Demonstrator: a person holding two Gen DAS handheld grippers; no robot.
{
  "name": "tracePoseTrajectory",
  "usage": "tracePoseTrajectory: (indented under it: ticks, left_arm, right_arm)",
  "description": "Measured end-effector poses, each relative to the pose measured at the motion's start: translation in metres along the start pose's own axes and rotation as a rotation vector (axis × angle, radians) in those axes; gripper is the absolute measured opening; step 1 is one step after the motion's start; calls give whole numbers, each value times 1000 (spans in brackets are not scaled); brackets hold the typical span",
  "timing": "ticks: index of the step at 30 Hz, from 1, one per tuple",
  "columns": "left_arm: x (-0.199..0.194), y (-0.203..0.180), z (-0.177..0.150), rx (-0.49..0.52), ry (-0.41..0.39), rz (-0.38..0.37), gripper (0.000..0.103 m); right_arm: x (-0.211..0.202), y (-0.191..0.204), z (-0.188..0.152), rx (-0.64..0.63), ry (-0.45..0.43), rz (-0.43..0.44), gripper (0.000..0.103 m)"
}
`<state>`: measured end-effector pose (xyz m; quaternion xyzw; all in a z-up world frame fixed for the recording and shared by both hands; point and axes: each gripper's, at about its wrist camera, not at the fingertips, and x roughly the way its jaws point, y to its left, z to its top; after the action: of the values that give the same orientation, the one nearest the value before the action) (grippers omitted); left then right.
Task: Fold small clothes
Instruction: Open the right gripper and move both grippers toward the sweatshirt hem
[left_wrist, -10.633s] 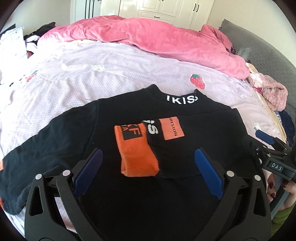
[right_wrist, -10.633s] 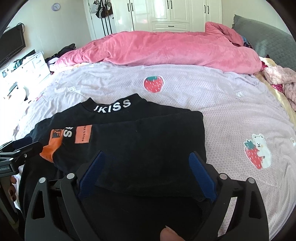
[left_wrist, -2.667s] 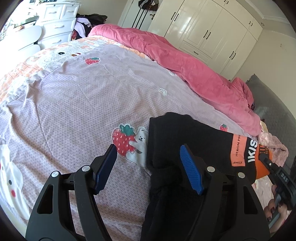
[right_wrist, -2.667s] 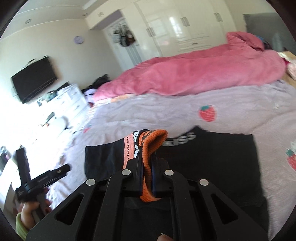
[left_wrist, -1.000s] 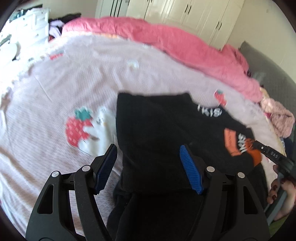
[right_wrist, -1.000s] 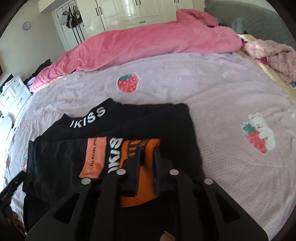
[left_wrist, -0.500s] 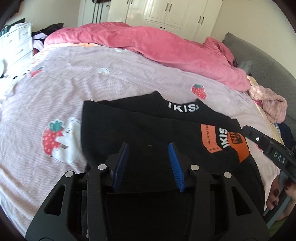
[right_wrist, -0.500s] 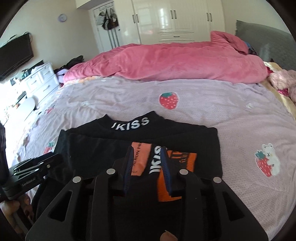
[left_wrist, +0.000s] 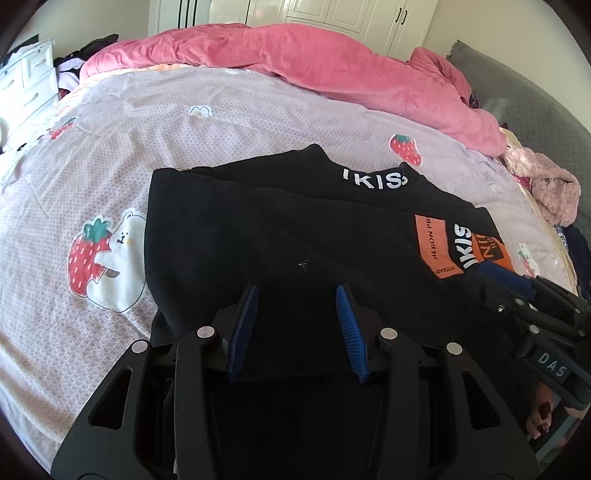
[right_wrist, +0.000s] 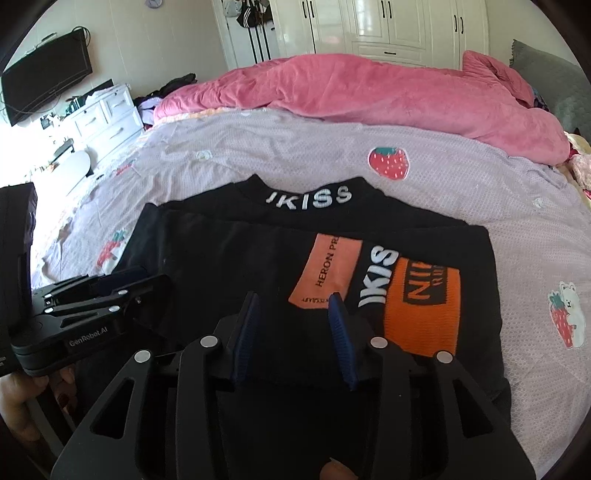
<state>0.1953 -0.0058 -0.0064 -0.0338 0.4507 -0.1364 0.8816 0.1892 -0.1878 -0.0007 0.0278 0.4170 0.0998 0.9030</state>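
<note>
Bedroom light falls across a bed (left_wrist: 229, 122) spread with a pale lilac sheet printed with strawberries and bears, a pink duvet (left_wrist: 332, 66) heaped along its far side and white wardrobes behind. On the near part of the sheet lies the black top (right_wrist: 236, 266), already narrowed: both sides are turned in over the body, the lettered collar (right_wrist: 308, 197) points away from the camera, and an orange-cuffed sleeve (right_wrist: 421, 302) rests flat across the front on the right-hand side. The right tool (right_wrist: 293, 330) has just been opening; its blue pads stand apart over the cloth beside the sleeve with nothing pinched between them, so the sleeve looks released and laid down. The left tool (left_wrist: 297, 325) is likewise part open above the left half of the garment, gripping nothing, though whether its tips brush the fabric is hard to judge from this angle. The side-fold step seems finished, and the cross fold is what remains. That next move calls for both tools to drop to the near hem, one toward each corner, close on all layers together, then lift and carry the hem up toward the collar evenly, so the tucked sleeve does not slide out and the edges land square.
</note>
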Motion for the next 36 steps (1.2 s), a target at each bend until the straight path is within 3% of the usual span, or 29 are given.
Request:
tracePoseTrajectory:
  ticks: [3,5,9,20,22,26,29,33,36]
  left_arm:
    - [1,0,-1,6,3,1,36]
    - [2,1,-1,1,9,-7,36]
    - [3,3,-2,4,9,-9,36]
    - [-10,6,-4,-4,-12,-21,37]
    - [-13,6,-5,-3,-17,-24,41]
    - [-18,6,-7,1,-26,-20,46]
    - [-22,5,-8,6,-30,-21,56]
    - [-27,3,-10,19,-41,-14,63]
    - [-32,1,-11,25,-54,-8,77]
  right_arm:
    - [15,-13,-5,55,78,-71,45]
    - [21,-18,-8,73,100,-65,43]
    - [22,-7,-11,19,102,-107,46]
    - [-1,-8,-6,51,43,-60,58]
    - [-7,-6,-5,46,21,-69,64]
    - [-16,-8,-3,62,-4,-63,65]
    - [-23,-11,-4,78,-31,-76,81]
    - [-31,-13,-6,96,-58,-84,85]
    - [-37,-15,-7,109,-80,-92,89]
